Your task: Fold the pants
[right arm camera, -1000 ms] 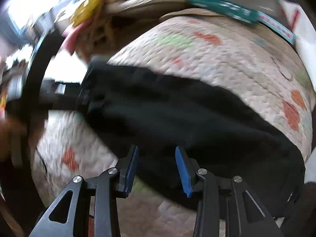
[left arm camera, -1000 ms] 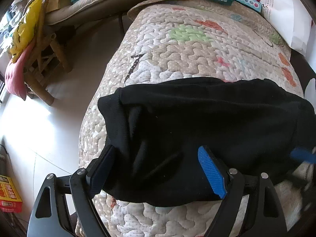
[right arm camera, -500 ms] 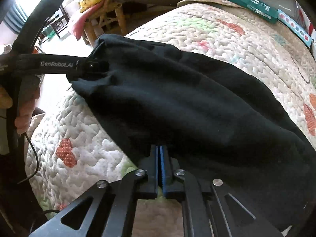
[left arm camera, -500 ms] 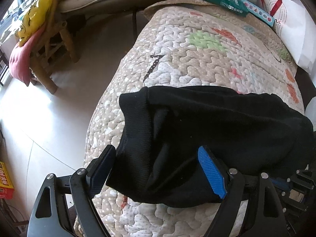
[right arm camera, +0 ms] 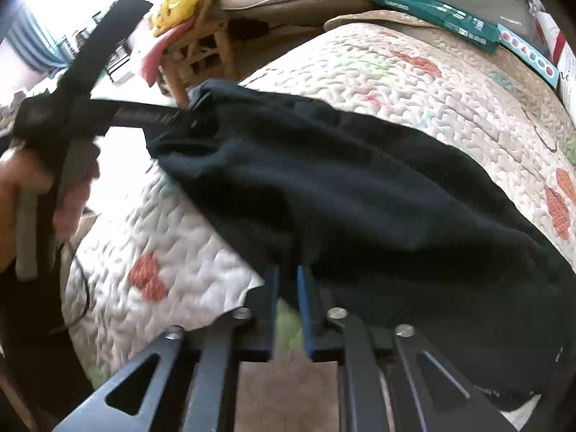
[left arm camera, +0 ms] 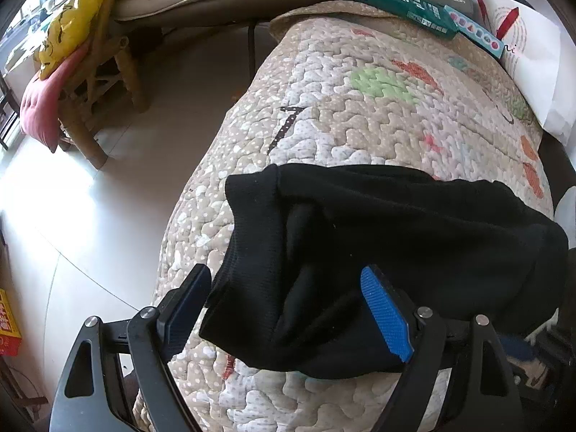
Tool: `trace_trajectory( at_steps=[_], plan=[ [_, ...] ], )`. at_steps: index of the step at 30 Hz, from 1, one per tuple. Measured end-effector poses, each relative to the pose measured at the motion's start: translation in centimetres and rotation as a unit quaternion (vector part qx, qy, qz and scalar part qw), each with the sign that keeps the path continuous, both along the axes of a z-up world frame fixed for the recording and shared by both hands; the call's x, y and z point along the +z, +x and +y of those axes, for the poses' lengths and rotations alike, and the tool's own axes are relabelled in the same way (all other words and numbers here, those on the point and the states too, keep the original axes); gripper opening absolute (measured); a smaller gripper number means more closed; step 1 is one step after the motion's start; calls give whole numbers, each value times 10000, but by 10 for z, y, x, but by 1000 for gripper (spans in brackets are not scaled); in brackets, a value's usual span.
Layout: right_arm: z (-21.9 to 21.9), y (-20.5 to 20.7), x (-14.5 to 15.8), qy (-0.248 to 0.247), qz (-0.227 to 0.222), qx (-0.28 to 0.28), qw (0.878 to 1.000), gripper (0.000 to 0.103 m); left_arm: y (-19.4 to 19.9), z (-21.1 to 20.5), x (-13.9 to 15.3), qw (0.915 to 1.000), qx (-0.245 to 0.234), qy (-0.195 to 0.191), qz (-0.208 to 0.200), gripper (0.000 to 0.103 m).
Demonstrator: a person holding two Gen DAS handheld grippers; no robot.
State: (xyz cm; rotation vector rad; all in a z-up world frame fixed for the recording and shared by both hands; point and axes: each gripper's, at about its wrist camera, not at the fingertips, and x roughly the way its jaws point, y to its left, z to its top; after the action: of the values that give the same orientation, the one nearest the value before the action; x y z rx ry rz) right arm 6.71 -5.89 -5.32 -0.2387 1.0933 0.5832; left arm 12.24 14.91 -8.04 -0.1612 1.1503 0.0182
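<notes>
Pants on quilt; L fingers wide; R fingers opening

We note the left gripper: black skeletal fingers with triangular cutouts, silver screws, ribbed blue pads. The right gripper matches it, lower centre. At the left edge, a hand wraps a grey handle; white lettering marks the black bar.

The black pants run off frame (lower right), hem hidden.
</notes>
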Motion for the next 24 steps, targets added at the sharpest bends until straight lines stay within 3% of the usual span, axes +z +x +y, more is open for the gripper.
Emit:
trace_trajectory(
  at_steps=[2,4,7,11,15,17,19,22,24],
  plan=[
    [4,9,-6,66,77,6,9999,38,0,0,0,10000,-3,-11,6,85],
    [9,17,-17,210,347,7,9992,40,-1,0,0,10000,-1,-35,-5,85],
    [4,17,-15,401,534,-114,9977,5,-1,2,3,9999,30,-107,-38,85],
    [-8,-2,-15,877,1101,-81,9900,1,-1,1,6,9998,9,-183,-87,85],
    [5,-39,-21,944,1547,664,9812,2,-4,-10,8,9995,-203,-183,-151,85],
    [0,-40,-10,957,1330,673,9842,2,-5,-19,4,9990,-382,-188,-112,85],
    [-17,-22,5,941,948,212,9908,2,-5,-29,1,9986,-529,5,-77,85],
    [-47,22,14,530,287,-913,9940,3,-5,-40,-6,9966,-738,360,40,85],
    [-57,38,5,391,282,-1196,9916,4,-7,-42,-9,9952,-860,440,131,85]
  ],
)
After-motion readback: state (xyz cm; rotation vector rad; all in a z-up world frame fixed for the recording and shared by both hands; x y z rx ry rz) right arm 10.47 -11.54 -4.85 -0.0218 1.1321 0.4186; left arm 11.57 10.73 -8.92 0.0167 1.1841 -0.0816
